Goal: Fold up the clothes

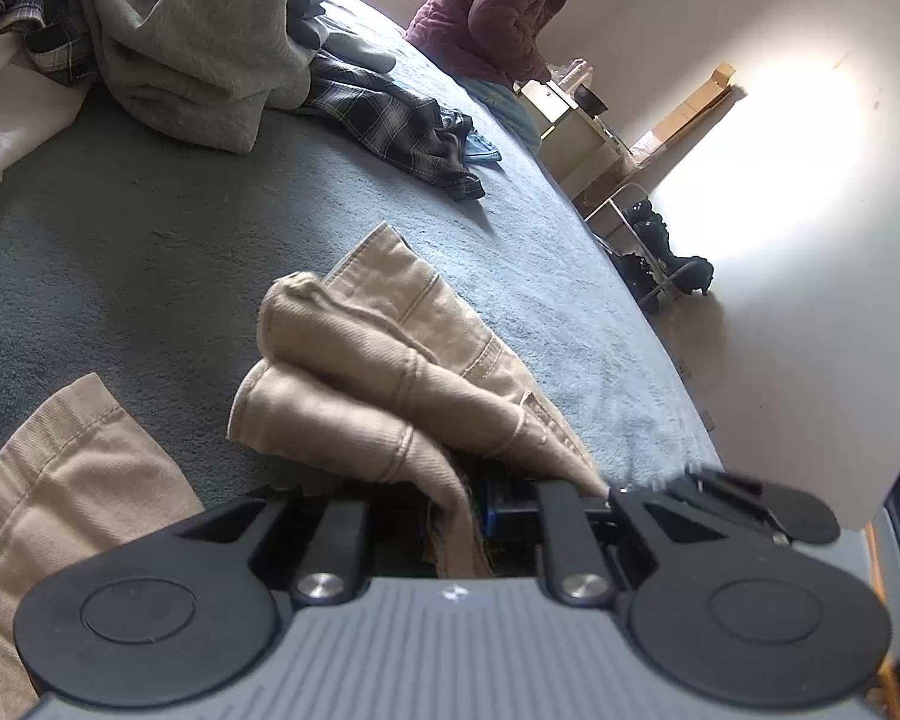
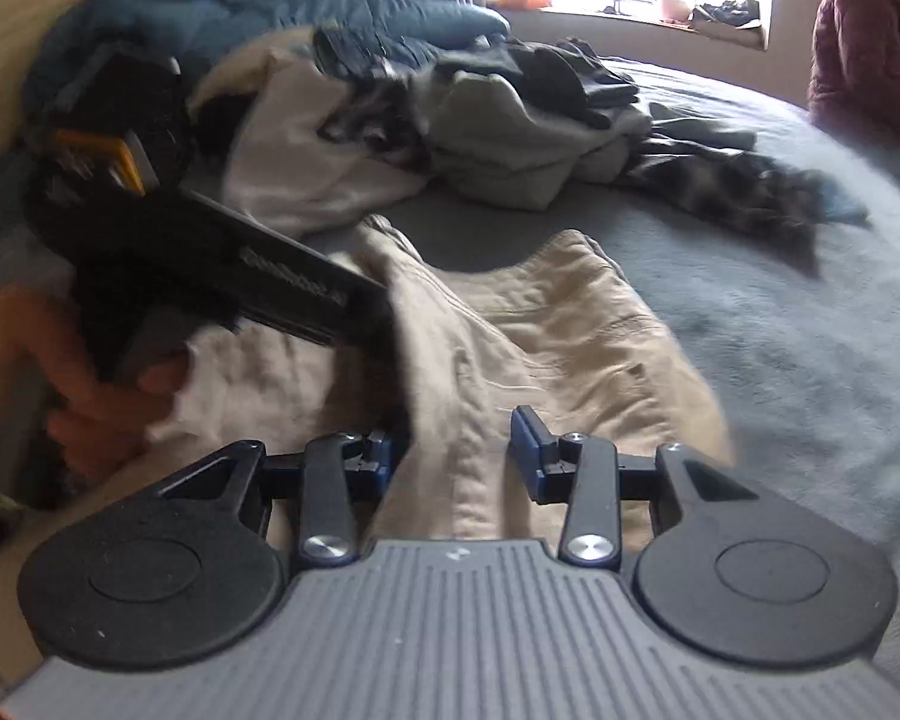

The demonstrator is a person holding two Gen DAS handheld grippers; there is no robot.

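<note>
Tan trousers (image 1: 390, 360) lie bunched on the grey-blue bed cover (image 1: 150, 252). In the left wrist view a rolled fold of them runs back between the fingers of my left gripper (image 1: 468, 516), which is shut on the cloth. A second tan part (image 1: 72, 468) lies flat at lower left. The right wrist view shows the trousers (image 2: 570, 324) spread ahead, with a raised ridge of fabric lying between the blue pads (image 2: 528, 450) of my right gripper (image 2: 456, 456). Its jaws stand apart and do not press the cloth. The left gripper's black body (image 2: 222, 264) reaches in from the left, held by a hand (image 2: 90, 402).
Loose clothes are heaped at the back of the bed: a grey sweatshirt (image 1: 198, 48), a plaid shirt (image 1: 390, 120), white cloth (image 2: 306, 144). A blue duvet (image 2: 240, 12) lies by the headboard. A person in a maroon jacket (image 1: 498, 6) stands past the bed's far edge, near a shoe rack (image 1: 660, 252).
</note>
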